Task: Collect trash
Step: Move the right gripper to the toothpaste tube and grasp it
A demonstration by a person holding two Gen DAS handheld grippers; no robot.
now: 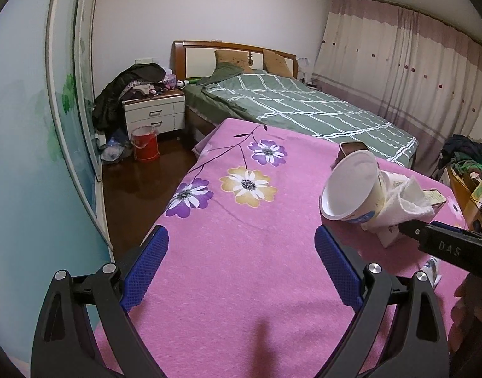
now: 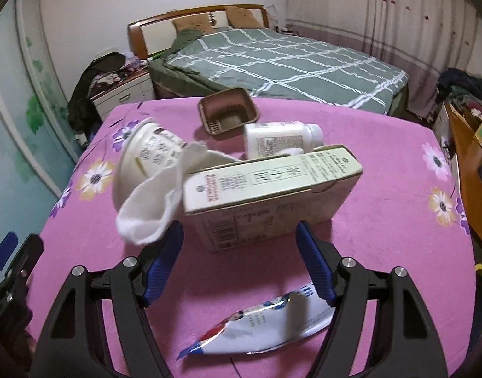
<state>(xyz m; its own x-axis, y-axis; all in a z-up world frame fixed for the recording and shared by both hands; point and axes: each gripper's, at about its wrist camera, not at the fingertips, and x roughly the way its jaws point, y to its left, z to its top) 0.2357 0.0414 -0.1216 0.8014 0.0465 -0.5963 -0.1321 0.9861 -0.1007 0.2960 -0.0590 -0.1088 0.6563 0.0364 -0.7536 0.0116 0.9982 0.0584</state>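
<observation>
On the pink flowered cloth (image 2: 382, 220) lies a pile of trash. My right gripper (image 2: 239, 226) is shut on a pale carton box (image 2: 272, 186), its blue pads on the box's two lower ends. A white tissue (image 2: 152, 208) drapes over the box's left end and the left finger. Beside it a white paper cup (image 1: 351, 189) lies tilted, mouth toward the left wrist view. Behind stand a white bottle (image 2: 278, 138) and a small brown bin (image 2: 228, 113). A foil wrapper (image 2: 266, 324) lies under the right gripper. My left gripper (image 1: 241, 230) hangs open over bare cloth, left of the cup.
Past the table is a green checked bed (image 1: 304, 107). A nightstand (image 1: 154, 113) piled with clothes and a red bucket (image 1: 144, 146) stand on the dark floor at left. Wooden furniture (image 2: 467, 173) borders the table's right edge.
</observation>
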